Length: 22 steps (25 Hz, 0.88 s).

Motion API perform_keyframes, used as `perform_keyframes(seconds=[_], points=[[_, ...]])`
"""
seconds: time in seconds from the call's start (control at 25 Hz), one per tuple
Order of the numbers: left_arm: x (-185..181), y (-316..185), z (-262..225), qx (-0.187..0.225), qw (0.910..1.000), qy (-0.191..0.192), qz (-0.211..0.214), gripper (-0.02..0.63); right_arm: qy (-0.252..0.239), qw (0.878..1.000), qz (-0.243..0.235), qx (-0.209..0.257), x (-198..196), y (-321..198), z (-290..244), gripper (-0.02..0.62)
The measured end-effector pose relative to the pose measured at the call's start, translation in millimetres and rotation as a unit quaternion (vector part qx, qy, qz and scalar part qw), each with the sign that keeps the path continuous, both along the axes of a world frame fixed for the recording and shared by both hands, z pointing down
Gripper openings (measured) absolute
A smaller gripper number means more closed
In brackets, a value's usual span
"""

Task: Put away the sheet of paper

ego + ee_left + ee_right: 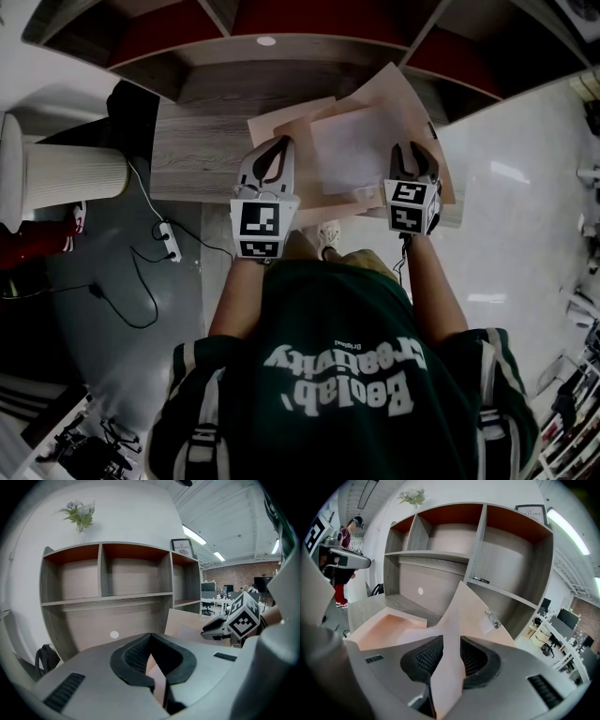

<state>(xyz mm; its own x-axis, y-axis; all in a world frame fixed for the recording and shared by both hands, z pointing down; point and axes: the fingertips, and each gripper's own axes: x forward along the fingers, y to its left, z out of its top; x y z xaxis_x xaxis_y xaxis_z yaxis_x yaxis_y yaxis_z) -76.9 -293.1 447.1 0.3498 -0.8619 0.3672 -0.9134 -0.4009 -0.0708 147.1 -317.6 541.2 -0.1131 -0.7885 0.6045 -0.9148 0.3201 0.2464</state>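
Grey wooden shelf unit (108,588) stood against the wall, with flowers (79,515) and a framed picture (182,547) on top. Power strip (170,242) lay on floor.

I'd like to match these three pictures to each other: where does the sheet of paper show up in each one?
Head view: the sheet of paper is upper centre, over the desk.
Left gripper view: right of centre, a beige slab in front of the shelf.
Right gripper view: bottom centre, rising up the middle.
Shared landmark: the white dot on the shelf's back panel.
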Motion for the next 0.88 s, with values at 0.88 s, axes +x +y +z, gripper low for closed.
perform_keyframes(seconds=[0.88], points=[[-20,9,-6,0.008,0.9999,0.006,-0.007,0.018,-0.014,1.0,-0.018,-0.02,-28,10,1,0.168]])
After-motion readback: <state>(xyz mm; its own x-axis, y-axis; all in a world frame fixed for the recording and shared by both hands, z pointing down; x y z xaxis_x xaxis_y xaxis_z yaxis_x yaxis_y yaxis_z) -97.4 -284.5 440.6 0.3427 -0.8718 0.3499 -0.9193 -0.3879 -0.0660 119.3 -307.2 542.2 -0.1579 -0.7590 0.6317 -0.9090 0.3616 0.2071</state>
